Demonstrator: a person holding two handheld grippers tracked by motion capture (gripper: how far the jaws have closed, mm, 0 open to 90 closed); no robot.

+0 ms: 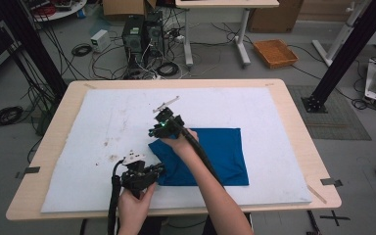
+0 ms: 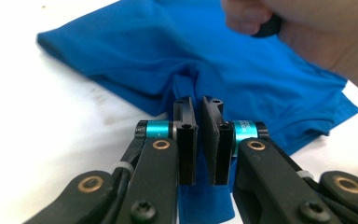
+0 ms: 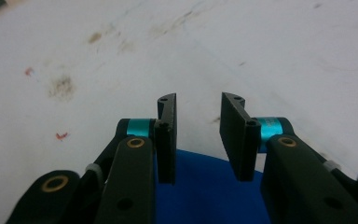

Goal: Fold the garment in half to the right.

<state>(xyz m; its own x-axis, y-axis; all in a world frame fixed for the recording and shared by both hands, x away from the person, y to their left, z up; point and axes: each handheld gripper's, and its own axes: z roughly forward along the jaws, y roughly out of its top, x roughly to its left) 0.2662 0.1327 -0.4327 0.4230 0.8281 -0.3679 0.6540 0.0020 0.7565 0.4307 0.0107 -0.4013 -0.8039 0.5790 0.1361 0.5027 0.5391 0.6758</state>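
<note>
Between the jaws of the left gripper (image 2: 198,140), pressed almost together, sits a pinched ridge of the blue cloth (image 2: 223,70), the garment spreading ahead of it over the white mat (image 1: 103,127). The right gripper (image 3: 196,135) hovers at the cloth's far left corner with jaws spread, the blue edge just beneath them and, as far as this close view shows, not yet caught. The folding looks about midway: the cloth already lies doubled, yet this side remains rumpled and needs gripping and laying over.

Even soft light; close views slightly blurred.
</note>
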